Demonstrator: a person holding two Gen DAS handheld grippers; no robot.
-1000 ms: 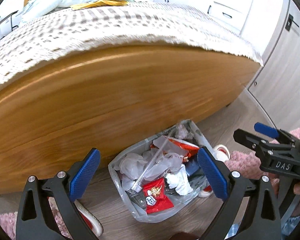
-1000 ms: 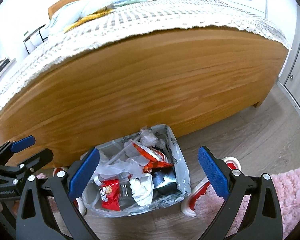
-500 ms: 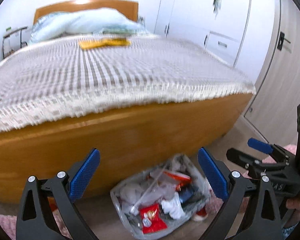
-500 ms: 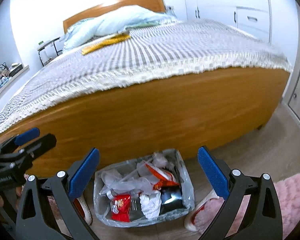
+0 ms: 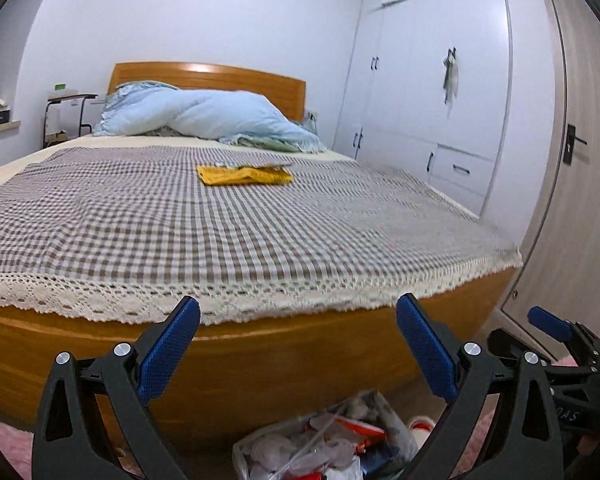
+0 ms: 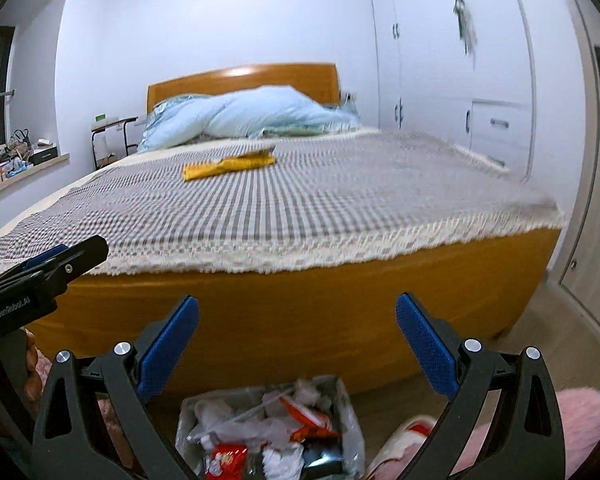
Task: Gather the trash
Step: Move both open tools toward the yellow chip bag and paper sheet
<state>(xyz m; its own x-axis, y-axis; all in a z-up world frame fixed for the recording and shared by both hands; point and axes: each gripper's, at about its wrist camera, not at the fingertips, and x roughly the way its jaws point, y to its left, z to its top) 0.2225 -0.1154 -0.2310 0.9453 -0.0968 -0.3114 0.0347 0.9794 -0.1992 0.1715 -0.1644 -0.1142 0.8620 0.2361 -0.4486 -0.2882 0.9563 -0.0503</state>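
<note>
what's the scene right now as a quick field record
left hand-held gripper: open, empty
right hand-held gripper: open, empty
trash bag: on floor at the bed's foot, full of wrappers and tissues
yellow wrapper: flat on the bed cover
bed: wooden frame, checked cover
slipper: right of the bag

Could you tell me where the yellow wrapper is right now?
In both views the yellow wrapper lies flat mid-bed on the checked bedspread, just short of the blue duvet.
</note>
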